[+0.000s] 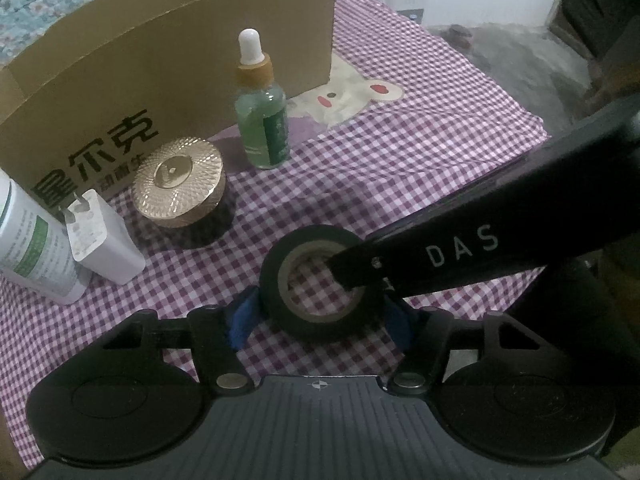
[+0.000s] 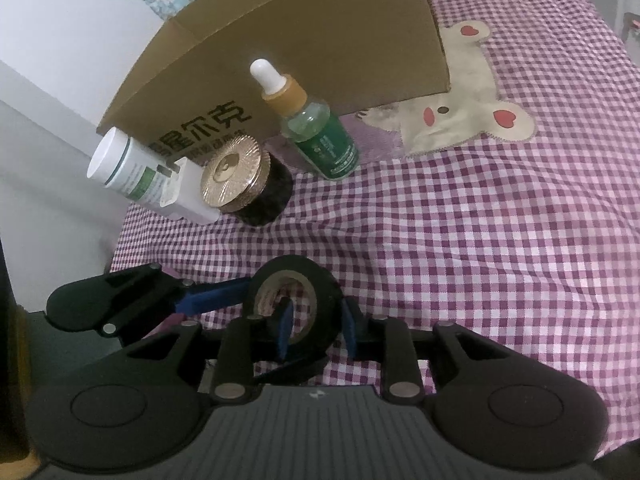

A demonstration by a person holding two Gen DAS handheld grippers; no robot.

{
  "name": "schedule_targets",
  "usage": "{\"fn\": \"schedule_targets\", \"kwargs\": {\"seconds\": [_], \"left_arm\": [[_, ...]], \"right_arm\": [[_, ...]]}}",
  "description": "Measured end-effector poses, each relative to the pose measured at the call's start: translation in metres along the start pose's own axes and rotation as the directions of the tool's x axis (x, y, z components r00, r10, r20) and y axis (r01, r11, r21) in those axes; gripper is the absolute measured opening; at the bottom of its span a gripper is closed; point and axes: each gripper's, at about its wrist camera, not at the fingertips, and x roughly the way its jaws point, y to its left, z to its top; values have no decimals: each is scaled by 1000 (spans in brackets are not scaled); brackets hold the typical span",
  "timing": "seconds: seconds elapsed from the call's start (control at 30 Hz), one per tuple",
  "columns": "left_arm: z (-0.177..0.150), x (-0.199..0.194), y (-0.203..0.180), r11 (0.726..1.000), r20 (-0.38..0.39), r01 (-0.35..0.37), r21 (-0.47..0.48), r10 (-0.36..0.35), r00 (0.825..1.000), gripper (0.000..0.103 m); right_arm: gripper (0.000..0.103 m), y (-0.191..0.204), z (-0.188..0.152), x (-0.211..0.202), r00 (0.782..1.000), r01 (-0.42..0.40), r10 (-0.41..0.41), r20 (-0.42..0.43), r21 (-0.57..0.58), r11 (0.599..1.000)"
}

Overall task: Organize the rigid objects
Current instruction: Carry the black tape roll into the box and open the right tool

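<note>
My right gripper (image 2: 316, 330) is clamped across the wall of the black tape roll (image 2: 294, 312), one finger in its core, while my left gripper (image 1: 320, 312) straddles the roll's outside, pads at its sides. Only my left wrist view shows the right finger (image 1: 352, 270) poking into the hole; only the right view shows my left's blue finger (image 2: 216, 298) against the roll. The roll sits tilted on the checked cloth (image 2: 460, 260), hole facing up toward me, in front of the cardboard box (image 1: 168, 60).

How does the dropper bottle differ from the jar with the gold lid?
The dropper bottle is tall, narrow and clear green, with a white bulb on top. The jar with the gold lid is low, wide and dark, with a flat ridged top. Both stand upright before the cardboard box.
</note>
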Motion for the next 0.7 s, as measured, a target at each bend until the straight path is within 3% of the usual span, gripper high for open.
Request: {"fn": "schedule_targets", "kwargs": {"seconds": [0.2,0.37,0.53,0.7], "left_arm": [[-1,-9,-2,1000,27,-18,-6,18,999,64],[2,-40,-5,999,103,-51,-4,51,993,64],[18,-90,1,991,220,-129,-17,130,967,64],[52,-132,28,980,290,-184,-74,198,936,64]], "right_arm": [[20,6,-2,-8,999,21,-21,27,2,1000],[20,25,2,-31,997,29,-28,78,-19,999],[20,60,21,-69,985,26,-9,174,-97,995],[20,97,66,-98,967,-7,55,250,-191,982]]}}
